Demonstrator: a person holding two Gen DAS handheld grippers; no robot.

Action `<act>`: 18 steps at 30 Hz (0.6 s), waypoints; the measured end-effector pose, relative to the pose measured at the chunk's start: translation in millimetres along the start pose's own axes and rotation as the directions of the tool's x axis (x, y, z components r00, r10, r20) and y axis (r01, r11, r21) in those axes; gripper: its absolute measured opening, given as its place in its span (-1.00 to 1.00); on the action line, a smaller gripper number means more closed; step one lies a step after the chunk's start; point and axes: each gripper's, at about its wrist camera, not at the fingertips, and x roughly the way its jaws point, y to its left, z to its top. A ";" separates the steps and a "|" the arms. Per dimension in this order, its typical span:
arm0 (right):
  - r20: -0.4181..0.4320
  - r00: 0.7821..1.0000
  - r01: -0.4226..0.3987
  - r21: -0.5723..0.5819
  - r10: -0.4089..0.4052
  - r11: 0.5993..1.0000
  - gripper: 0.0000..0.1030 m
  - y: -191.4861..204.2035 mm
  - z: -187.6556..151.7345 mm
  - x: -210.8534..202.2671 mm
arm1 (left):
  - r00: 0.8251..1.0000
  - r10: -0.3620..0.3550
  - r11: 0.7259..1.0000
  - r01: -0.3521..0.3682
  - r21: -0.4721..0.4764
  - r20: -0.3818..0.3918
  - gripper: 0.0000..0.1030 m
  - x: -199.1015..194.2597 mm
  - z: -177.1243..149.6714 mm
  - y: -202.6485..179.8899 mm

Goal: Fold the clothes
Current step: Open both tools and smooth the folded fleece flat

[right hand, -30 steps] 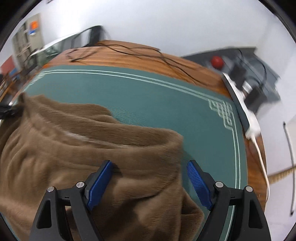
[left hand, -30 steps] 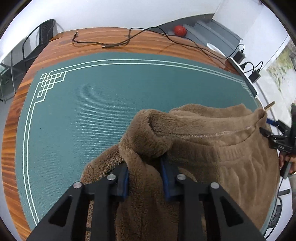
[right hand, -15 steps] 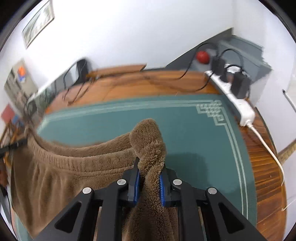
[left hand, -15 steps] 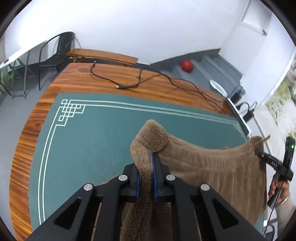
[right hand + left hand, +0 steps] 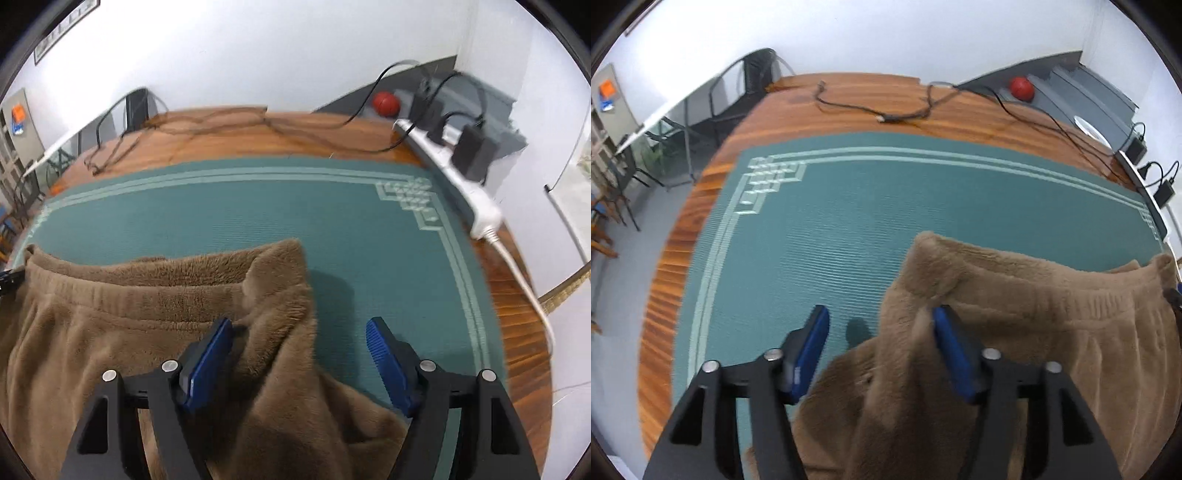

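Brown fleece trousers (image 5: 1034, 314) lie on the green mat (image 5: 849, 221), elastic waistband stretched between my two grippers. My left gripper (image 5: 881, 314) is over the waistband's left corner, its jaws opening. The fabric leans on the right blue pad (image 5: 947, 339) only and the left pad is clear of it. In the right wrist view the trousers (image 5: 129, 314) fill the lower left. My right gripper (image 5: 298, 325) is at the other corner with jaws opening. The cloth rests against its left pad (image 5: 207, 362) and the right pad stands over bare mat (image 5: 258, 206).
The mat lies on a wooden table (image 5: 849, 99) with black cables (image 5: 905, 114) along the far edge. A white power strip (image 5: 461, 184) with adapters sits at the right edge. A red ball (image 5: 386, 103) and a black chair (image 5: 746, 85) are beyond the table.
Half a second ago both grippers were shut on the raised waistband corners. Both have since opened, and the corners have slumped back down onto the mat.
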 end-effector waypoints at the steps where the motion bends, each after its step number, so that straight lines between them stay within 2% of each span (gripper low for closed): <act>1: 0.018 1.000 -0.009 0.006 0.009 1.000 0.48 -3.0 -0.6 -9.4 | 1.000 0.007 1.000 -0.007 -0.005 0.013 0.30 -8.1 -0.3 2.6; 3: 0.050 0.998 -0.050 0.012 0.049 0.999 0.48 -3.8 -4.4 -30.1 | 0.998 -0.004 1.000 0.004 -0.011 0.060 0.36 -31.1 -1.6 3.4; 5: 0.074 0.991 -0.109 0.003 0.109 0.994 0.48 1.7 -12.9 -51.4 | 0.994 -0.043 0.999 0.043 -0.002 0.104 0.51 -53.4 -7.5 -3.4; 7: 0.073 0.984 -0.158 -0.030 0.160 0.987 0.48 13.3 -22.3 -62.0 | 0.988 -0.089 0.996 0.087 0.026 0.129 0.55 -68.2 -12.4 -15.4; 9: 0.052 0.977 -0.204 -0.062 0.207 0.977 0.48 27.3 -31.1 -63.1 | 0.981 -0.148 0.987 0.139 0.080 0.123 0.56 -75.9 -22.2 -32.8; 11: 0.018 0.971 -0.236 -0.083 0.238 0.968 0.48 38.5 -40.9 -57.6 | 0.979 -0.186 0.977 0.176 0.118 0.085 0.56 -69.2 -33.7 -48.1; 16: -0.079 0.978 -0.201 -0.066 0.195 0.977 0.48 37.3 -60.7 -26.7 | 0.995 -0.102 0.989 0.102 0.106 -0.004 0.56 -29.2 -51.7 -45.7; 18: -0.082 0.975 -0.213 -0.062 0.207 0.975 0.49 31.4 -64.9 -20.2 | 0.993 -0.113 0.990 0.114 0.079 -0.018 0.56 -17.7 -56.6 -34.2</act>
